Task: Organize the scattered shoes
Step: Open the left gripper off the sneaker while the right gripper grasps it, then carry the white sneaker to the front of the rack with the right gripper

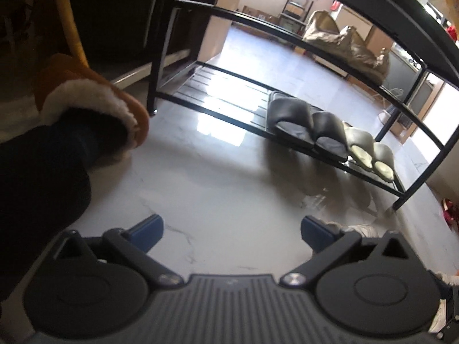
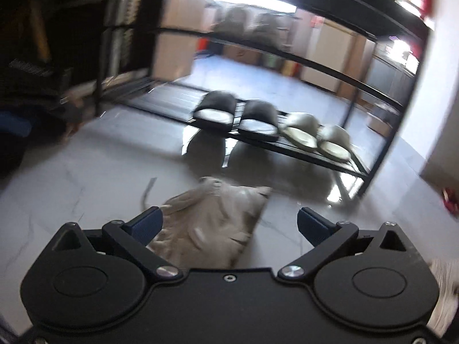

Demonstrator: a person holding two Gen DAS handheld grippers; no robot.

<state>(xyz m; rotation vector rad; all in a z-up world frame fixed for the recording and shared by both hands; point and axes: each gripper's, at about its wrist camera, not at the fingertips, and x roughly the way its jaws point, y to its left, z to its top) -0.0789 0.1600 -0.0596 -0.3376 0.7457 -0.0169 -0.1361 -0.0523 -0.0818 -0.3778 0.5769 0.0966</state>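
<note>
- Left wrist view: left gripper, fingers spread wide, nothing between them, over bare marble floor.
- Shoe rack, bottom shelf: pair of dark slippers, then pair of cream slippers, side by side at the right end; left part of the shelf bare. Upper tiers appear to hold nothing.
- Worn orange fleece-lined slipper at left, on a person's foot; not stock to shelve.
- Right wrist view (blurred): right gripper, fingers spread; pale shoe on the floor between them, off the rack.
- Risk: blur suggests fast motion; closing on the soft upper could deform it or let it slip.
- Risk: shelving it could nudge the dark slippers.
</note>
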